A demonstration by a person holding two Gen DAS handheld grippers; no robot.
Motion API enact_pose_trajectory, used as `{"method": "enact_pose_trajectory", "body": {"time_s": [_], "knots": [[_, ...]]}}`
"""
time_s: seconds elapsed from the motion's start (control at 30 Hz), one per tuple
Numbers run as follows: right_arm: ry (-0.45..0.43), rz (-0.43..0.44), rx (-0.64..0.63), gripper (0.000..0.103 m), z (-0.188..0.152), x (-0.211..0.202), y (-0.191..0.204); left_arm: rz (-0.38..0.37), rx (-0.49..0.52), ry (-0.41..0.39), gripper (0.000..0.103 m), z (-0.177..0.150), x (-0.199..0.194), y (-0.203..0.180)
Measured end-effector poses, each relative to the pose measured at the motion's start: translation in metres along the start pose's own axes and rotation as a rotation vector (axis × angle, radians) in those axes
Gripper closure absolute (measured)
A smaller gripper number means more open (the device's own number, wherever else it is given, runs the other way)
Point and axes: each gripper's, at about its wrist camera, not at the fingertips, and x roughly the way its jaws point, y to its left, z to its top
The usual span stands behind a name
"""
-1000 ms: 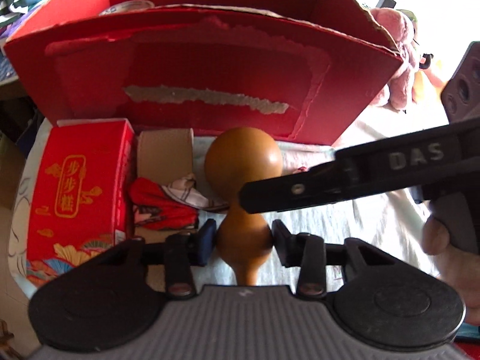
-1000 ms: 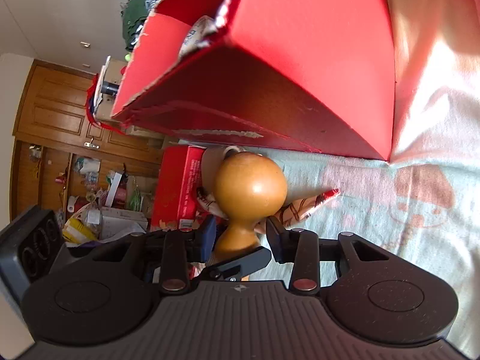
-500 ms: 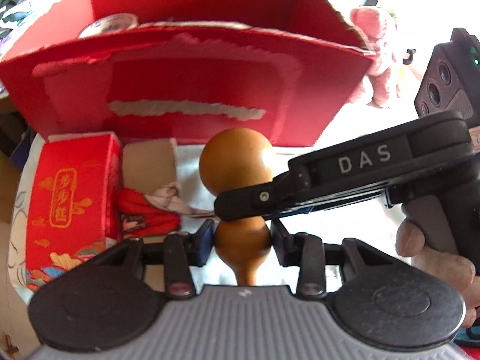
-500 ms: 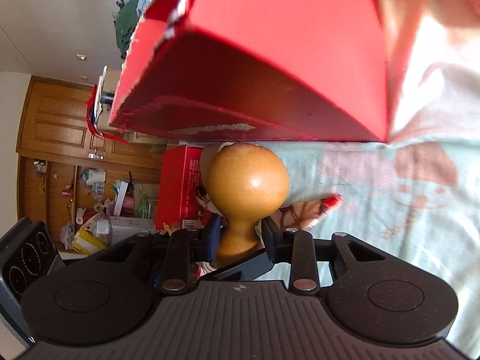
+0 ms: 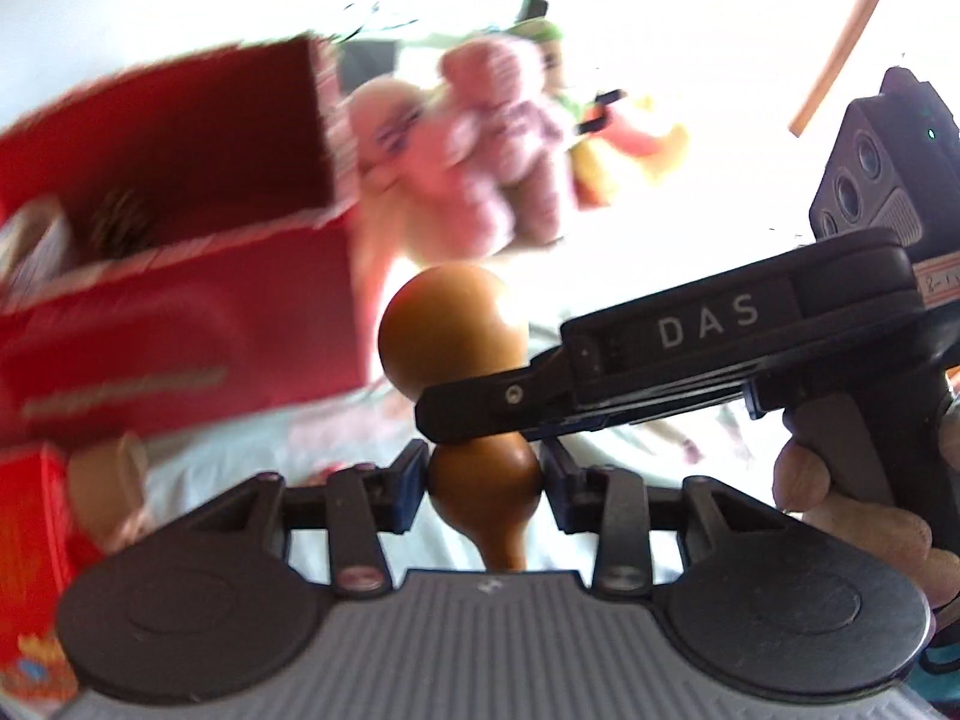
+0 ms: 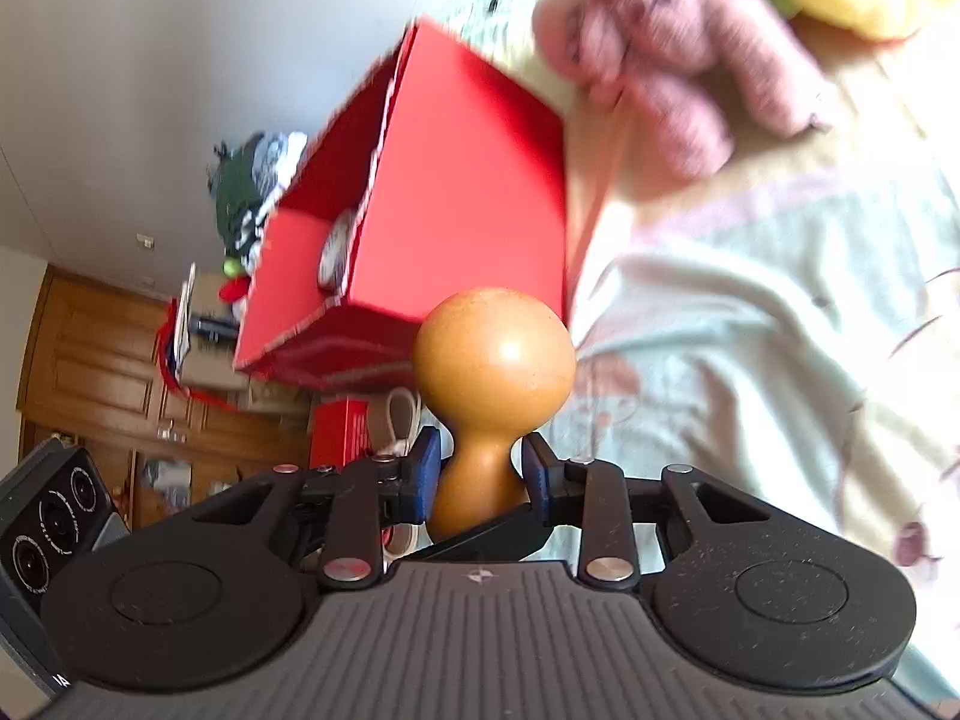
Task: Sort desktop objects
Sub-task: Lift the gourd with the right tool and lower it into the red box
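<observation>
Holding a brown gourd [image 5: 455, 336] between them, both grippers are closed on it at once: the left gripper [image 5: 483, 479] has its pads pressed on the smaller bulb near the stem end, and the right gripper [image 6: 478, 476] pinches the narrow waist just beyond that, with its finger crossing in front of the gourd in the left wrist view. The gourd is off the pale printed cloth [image 6: 750, 360], with its long axis running straight out along the left gripper's fingers, its big round bulb leading. From the gourd, the open red cardboard box [image 5: 180, 276] lies to the left and a little farther off; its near wall faces the gourd and its open top sits at about the level of the big bulb, as far as the blurred left view allows. Something round and something dark already lie inside the box, too smeared to name. Pink plush toys [image 5: 480, 138] sit beyond the gourd, to the right of the box. A small red printed carton [image 5: 30, 540] and a brown cardboard tube [image 5: 114, 480] lie in front of the box, below its near wall. Judging by the task, the gourd is bound for the box, so the move would turn on carrying it leftward and clear of the near wall; one gripper would need to let go first
</observation>
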Motion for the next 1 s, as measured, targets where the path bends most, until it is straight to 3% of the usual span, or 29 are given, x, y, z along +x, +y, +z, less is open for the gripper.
{"method": "enact_pose_trajectory", "body": {"time_s": [0.13,0.3,0.47,0.6,0.8,1.0], "knots": [[-0.101,0.001,-0.004,0.070,0.011,-0.033,-0.005,-0.037,0.062,-0.061,0.064,0.021,-0.008,-0.019],[-0.210,0.017,-0.083,0.070,0.032,-0.049,0.028,-0.043,0.124,-0.167,0.065,0.053,-0.033,-0.023],[-0.250,0.052,-0.185,0.070,0.063,-0.021,0.085,-0.017,0.123,-0.262,0.065,0.082,-0.068,0.010],[-0.225,0.039,-0.272,0.070,0.085,0.010,0.118,0.010,0.076,-0.292,0.065,0.095,-0.088,0.051],[-0.114,-0.067,-0.360,0.070,0.101,0.079,0.137,0.042,-0.028,-0.216,0.065,0.105,-0.060,0.118],[0.045,-0.136,-0.228,0.070,0.113,0.139,0.120,-0.004,-0.136,-0.060,0.064,0.092,-0.019,0.173]]}}
